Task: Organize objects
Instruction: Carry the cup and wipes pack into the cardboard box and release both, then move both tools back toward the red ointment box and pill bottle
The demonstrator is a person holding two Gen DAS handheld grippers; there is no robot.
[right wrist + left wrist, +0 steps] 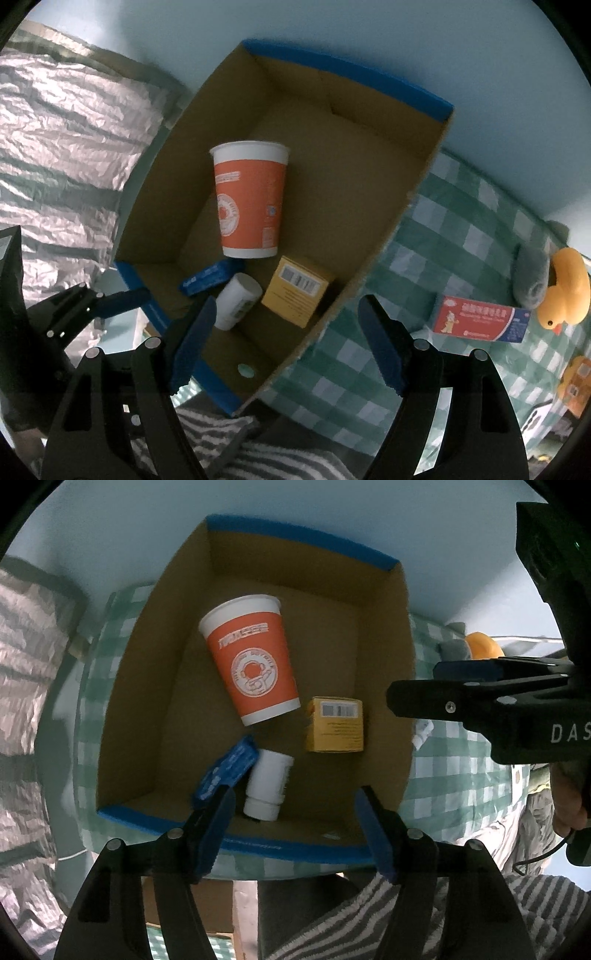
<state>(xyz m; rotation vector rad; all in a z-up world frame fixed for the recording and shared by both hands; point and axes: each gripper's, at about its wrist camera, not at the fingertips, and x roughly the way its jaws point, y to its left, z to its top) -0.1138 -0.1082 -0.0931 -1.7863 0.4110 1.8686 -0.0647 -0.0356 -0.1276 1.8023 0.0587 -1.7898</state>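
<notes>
An open cardboard box (384, 635) (417, 173) with blue edges holds an orange and white paper cup (253, 661) (249, 205), a yellow carton (336, 725) (297, 291), a white bottle (267, 782) (236, 301) and a small blue box (227, 768) (207, 278). My left gripper (295, 827) is open and empty above the box's near edge. My right gripper (286, 343) is open and empty over the box's near right wall; it also shows side-on in the left wrist view (410, 690). A red medicine box (480, 319) and a yellow rubber duck (565, 295) lie on the checked cloth to the right.
The green checked cloth (424, 258) covers the table. A grey soft item (532, 277) lies beside the duck, and an orange item (576, 380) sits at the far right. Silver crinkled foil (66, 122) is at the left. A striped towel (266, 461) lies below.
</notes>
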